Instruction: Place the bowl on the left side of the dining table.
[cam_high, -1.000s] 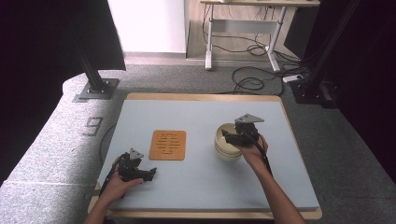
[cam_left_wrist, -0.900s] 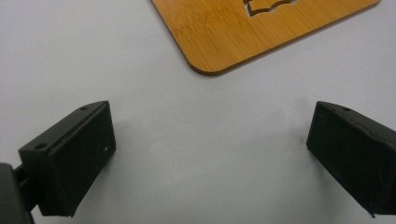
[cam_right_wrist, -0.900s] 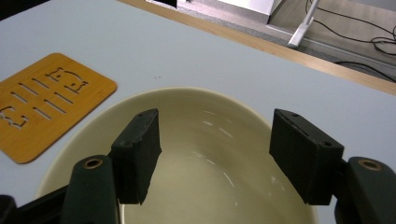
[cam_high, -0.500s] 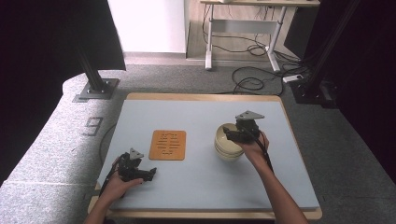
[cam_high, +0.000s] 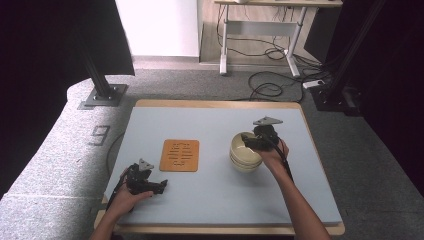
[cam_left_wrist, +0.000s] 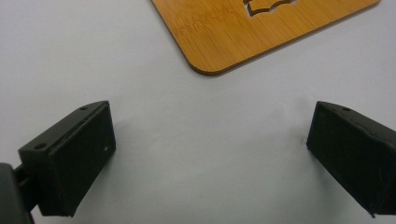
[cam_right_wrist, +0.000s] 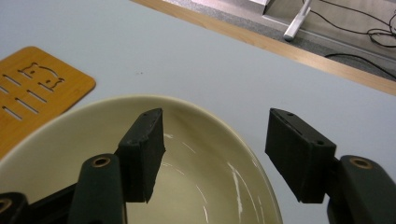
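Observation:
A stack of cream bowls (cam_high: 244, 159) stands right of the table's middle. My right gripper (cam_high: 248, 141) hangs over its far right rim. In the right gripper view the gripper (cam_right_wrist: 215, 135) has one jaw inside the top bowl (cam_right_wrist: 196, 186) and the other outside. Its jaws have just been closing with the rim between them, and a gap still shows at each pad. A bamboo trivet (cam_high: 180, 155) lies left of the bowls. My left gripper (cam_high: 161, 185) rests on the mat near the front left, open, with bare mat between its jaws (cam_left_wrist: 210, 135) and the trivet's corner (cam_left_wrist: 261, 28) just ahead.
The pale blue mat (cam_high: 210, 200) covers a wooden-edged table (cam_high: 220, 104). A grey sofa arm (cam_high: 55, 165) runs along the left. Cables and desk legs (cam_high: 265, 85) lie on the floor behind.
The right gripper has shifted only slightly at the bowl's rim. The left hand and gripper have stayed where they were.

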